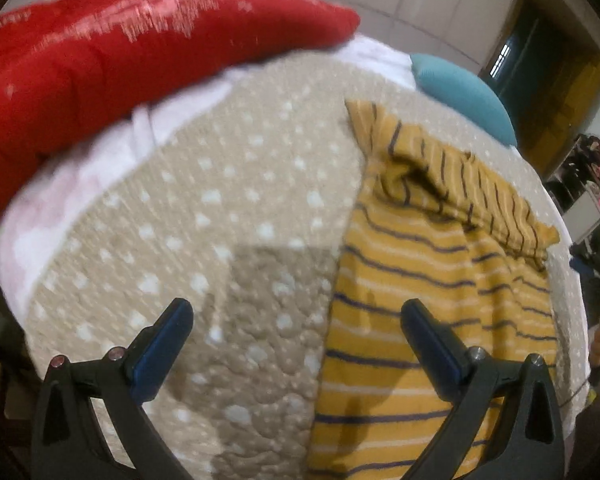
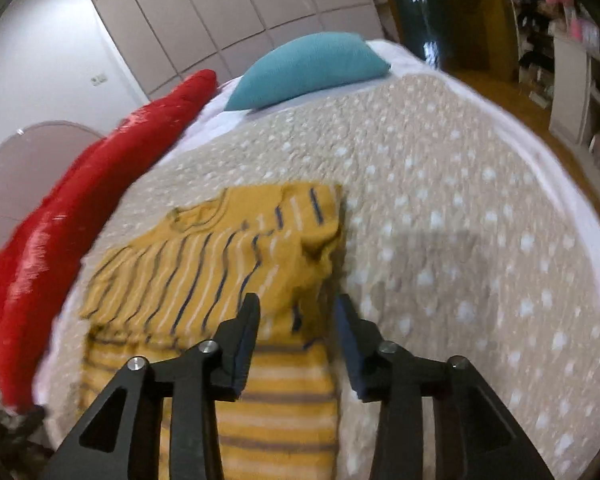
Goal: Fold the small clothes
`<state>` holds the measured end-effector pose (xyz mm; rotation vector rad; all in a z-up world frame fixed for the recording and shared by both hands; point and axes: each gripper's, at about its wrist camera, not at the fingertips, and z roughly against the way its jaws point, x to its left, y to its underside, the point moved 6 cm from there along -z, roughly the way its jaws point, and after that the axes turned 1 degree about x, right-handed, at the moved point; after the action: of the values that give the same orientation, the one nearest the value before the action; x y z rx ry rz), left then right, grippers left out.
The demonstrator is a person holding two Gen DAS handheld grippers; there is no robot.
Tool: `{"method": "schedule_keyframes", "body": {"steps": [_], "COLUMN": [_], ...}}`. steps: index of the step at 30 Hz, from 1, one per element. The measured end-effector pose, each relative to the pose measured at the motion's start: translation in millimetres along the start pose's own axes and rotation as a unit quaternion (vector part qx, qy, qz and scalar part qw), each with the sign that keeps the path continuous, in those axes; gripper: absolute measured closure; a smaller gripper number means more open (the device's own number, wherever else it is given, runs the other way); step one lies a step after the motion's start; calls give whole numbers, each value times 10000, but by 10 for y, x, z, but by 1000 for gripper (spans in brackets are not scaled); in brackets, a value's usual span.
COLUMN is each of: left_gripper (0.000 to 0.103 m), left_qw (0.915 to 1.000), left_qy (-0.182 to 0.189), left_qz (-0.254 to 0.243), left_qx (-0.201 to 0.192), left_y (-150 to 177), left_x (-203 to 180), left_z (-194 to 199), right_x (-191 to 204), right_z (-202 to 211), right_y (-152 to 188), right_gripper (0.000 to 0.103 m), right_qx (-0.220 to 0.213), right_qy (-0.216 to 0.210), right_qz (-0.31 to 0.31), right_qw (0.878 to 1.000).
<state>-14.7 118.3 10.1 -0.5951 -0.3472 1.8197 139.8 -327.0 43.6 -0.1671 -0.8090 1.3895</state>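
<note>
A small yellow garment with dark and white stripes (image 1: 428, 280) lies on the beige dotted bedspread (image 1: 220, 208), partly folded, with a sleeve doubled over at its far edge. My left gripper (image 1: 296, 316) is open and empty, hovering over the garment's left edge. In the right wrist view the garment (image 2: 220, 264) lies ahead and left. My right gripper (image 2: 298, 308) is open and empty, just above the garment's right edge, touching nothing.
A long red cushion (image 1: 120, 56) lies along the bed's far left side, also in the right wrist view (image 2: 60, 216). A teal pillow (image 2: 308, 68) sits at the head of the bed. Shelves with clutter (image 2: 580, 80) stand at the right beyond the wooden floor.
</note>
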Motion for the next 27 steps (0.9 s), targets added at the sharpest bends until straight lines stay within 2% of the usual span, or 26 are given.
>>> {"method": "schedule_keyframes", "body": {"steps": [2, 4, 7, 8, 9, 10, 11, 12, 13, 14, 15, 17, 18, 20, 21, 23, 25, 27], "left_gripper": [0, 0, 10, 17, 24, 28, 31, 31, 31, 31, 31, 31, 31, 30, 30, 30, 30, 30], "left_qw": [9999, 9996, 9996, 9996, 9996, 9996, 9995, 9996, 9996, 9997, 9997, 9997, 9997, 9994, 9991, 9986, 9973, 9951], "left_qy": [47, 116, 84, 44, 20, 5, -17, -31, -26, -5, 19, 87, 121, 226, 282, 408, 631, 882], "left_qz": [61, 96, -14, -75, -115, -133, -132, -104, -64, -17, 25, 63, 57, 57, 82, 115, 151, 215], "left_qx": [151, 257, 269, 257, 250, 254, 270, 274, 270, 261, 246, 216, 216, 260, 296, 309, 351, 390], "left_y": [72, 121, 150, 151, 154, 156, 159, 160, 164, 176, 189, 217, 232, 273, 295, 335, 388, 475], "left_x": [10, 22, 41, 52, 62, 65, 81, 95, 109, 119, 123, 108, 94, 63, 51, 15, -29, -72], "left_z": [-85, -132, -135, -119, -112, -109, -109, -105, -104, -101, -98, -102, -104, -119, -121, -95, -61, -41], "right_x": [-92, -220, -595, -713, -840, -974, -1077, -1131, -1157, -1136, -1084, -948, -837, -631, -517, -351, -238, -130], "right_z": [95, 204, 482, 561, 684, 822, 950, 1049, 1158, 1193, 1205, 1129, 1020, 786, 648, 460, 374, 346], "right_y": [223, 384, 497, 481, 455, 426, 403, 397, 429, 466, 542, 727, 871, 1129, 1264, 1457, 1528, 1547], "right_gripper": [60, 60, 60, 60, 60, 59, 58, 57, 54, 54, 52, 51, 51, 51, 51, 51, 51, 51], "right_qx": [143, 169, 88, 27, -70, -189, -298, -375, -442, -462, -457, -344, -197, 131, 309, 489, 342, 365], "right_qy": [-103, 65, 879, 1231, 1767, 2514, 3255, 3666, 3551, 3165, 2451, 1328, 648, -168, -421, -600, -546, -874], "right_qz": [-65, -30, 179, 263, 413, 657, 912, 1037, 954, 789, 508, 120, -78, -297, -317, -235, -150, -229], "right_qw": [9998, 9998, 9959, 9920, 9834, 9655, 9407, 9238, 9289, 9442, 9671, 9905, 9977, 9993, 9981, 9967, 9978, 9952]}}
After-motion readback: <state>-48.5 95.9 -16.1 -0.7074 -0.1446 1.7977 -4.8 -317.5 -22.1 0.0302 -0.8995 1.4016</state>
